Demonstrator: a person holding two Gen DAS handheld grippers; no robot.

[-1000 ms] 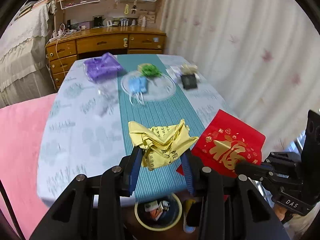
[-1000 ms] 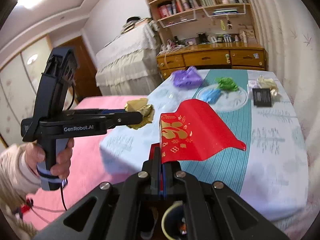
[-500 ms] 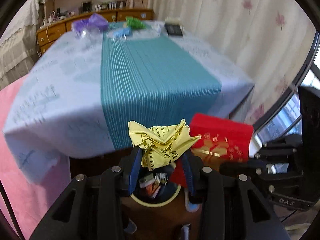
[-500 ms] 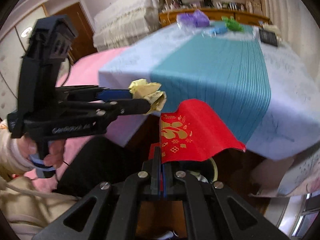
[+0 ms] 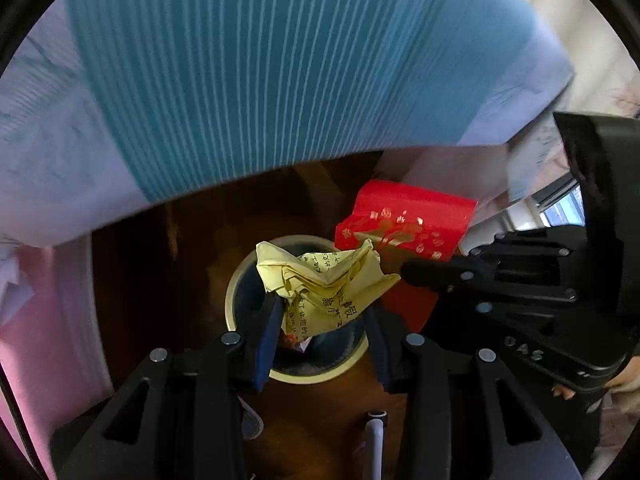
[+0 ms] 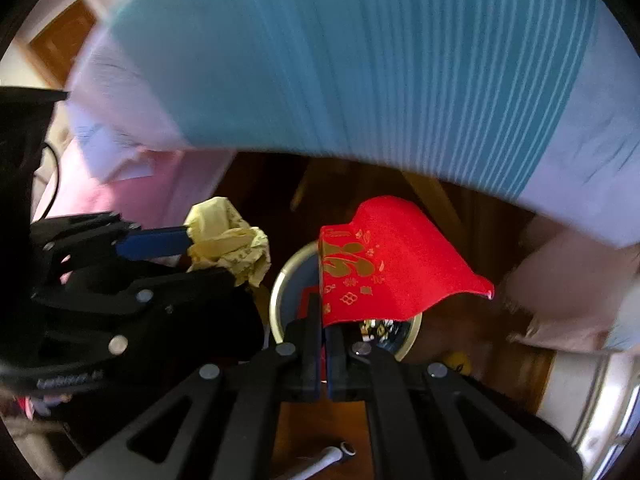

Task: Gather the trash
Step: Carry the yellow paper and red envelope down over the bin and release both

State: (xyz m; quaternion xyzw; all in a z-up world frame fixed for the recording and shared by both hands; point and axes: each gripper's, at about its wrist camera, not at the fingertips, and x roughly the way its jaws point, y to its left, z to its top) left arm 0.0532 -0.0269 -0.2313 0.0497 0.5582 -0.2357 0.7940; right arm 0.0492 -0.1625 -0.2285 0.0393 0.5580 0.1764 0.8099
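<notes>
below the tablecloth edge, left gripper clamps crumpled yellow paper, right gripper pinches red envelope above bin.

Crumpled yellow paper wad: black printed Chinese characters, too creased to read. Curled red paper sheet: gold calligraphy and ornaments, illegible. Black handheld right gripper: "DAS" partly legible

Both wrist cameras are looking steeply down, close above a bin on the floor. Both are sharing the hanging tablecloth overhead.
</notes>
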